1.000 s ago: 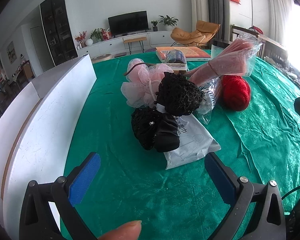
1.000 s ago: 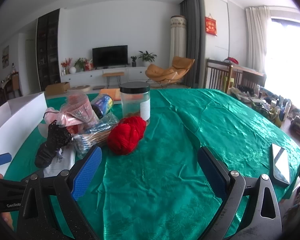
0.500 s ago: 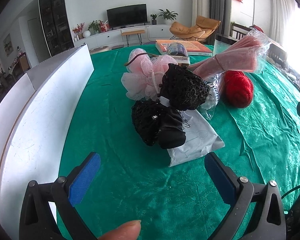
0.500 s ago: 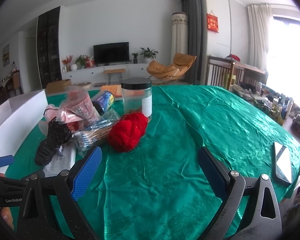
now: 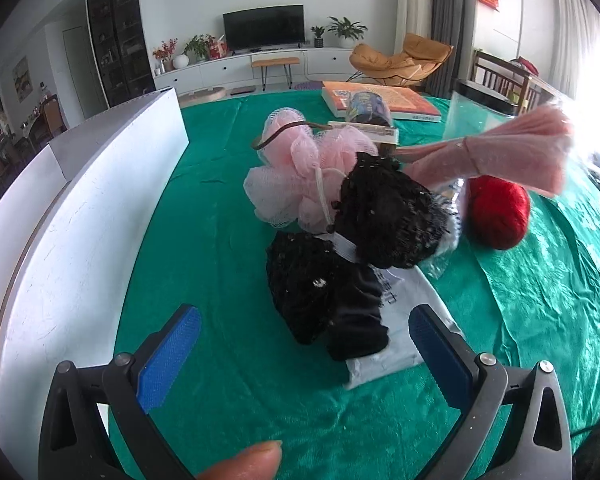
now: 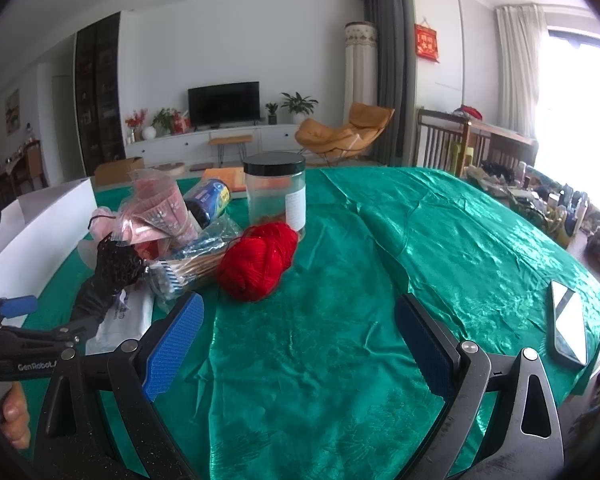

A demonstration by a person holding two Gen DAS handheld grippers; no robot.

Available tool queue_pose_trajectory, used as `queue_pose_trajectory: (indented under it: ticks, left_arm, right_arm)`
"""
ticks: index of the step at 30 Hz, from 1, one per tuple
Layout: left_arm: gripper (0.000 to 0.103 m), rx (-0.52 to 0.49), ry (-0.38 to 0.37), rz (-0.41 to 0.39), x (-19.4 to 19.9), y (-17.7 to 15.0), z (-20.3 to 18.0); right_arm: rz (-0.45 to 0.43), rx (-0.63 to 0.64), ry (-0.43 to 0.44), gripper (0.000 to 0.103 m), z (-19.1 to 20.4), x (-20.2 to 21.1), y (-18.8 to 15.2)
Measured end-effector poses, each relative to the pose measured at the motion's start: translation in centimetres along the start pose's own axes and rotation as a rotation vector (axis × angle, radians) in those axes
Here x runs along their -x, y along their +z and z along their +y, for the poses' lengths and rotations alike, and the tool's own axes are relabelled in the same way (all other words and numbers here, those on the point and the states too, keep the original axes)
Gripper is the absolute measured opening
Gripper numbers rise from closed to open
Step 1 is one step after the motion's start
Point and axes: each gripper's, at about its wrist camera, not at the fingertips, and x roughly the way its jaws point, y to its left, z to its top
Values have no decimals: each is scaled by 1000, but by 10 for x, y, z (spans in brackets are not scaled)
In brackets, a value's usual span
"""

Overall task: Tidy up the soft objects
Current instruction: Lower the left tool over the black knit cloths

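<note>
Hovering over green cloth [image 5: 228, 208], L gripper [image 5: 304, 350] is spread wide, empty, black mesh puffs [image 5: 340, 248] just ahead. R gripper [image 6: 300, 338] also spread, empty, w/ red yarn [image 6: 258, 260] ahead.

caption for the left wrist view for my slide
Open left gripper nears a black mesh bundle heaped with a pink bath pouf and red yarn.

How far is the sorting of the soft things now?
Nothing looks sorted yet. The pink bath pouf, black mesh poufs and red yarn lie piled on the green tablecloth. Left gripper and right gripper are open, holding nothing. All the sorting remains.
</note>
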Motion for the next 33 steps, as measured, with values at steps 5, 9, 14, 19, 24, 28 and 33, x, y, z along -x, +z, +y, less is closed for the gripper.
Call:
queue_pose_trajectory:
  ticks: [5,9,14,19,24,28,33]
  left_arm:
    - [103,33,143,29,-6,1,24]
    - [103,11,160,-25,14,-8,35]
    - [103,-19,95,27,2,-16,32]
    - [103,-47,24,46,-7,-24,25]
    - [103,-11,-28,53,-6,-25,31]
    - [103,28,-77,63,-10,-29,40]
    - [103,73,-120,83,-18,-32,47]
  right_arm:
    - [-1,-3,2,97,0,1,0]
    - [6,-14,11,97,-2,0,1]
    - [13,-22,20,97,-3,-2,2]
    - [12,-31,17,97,-5,-1,2]
    - [12,-29,19,97,-6,-3,1]
    - [14,-30,19,97,-6,-3,1]
    - [15,-31,19,97,-6,-3,1]
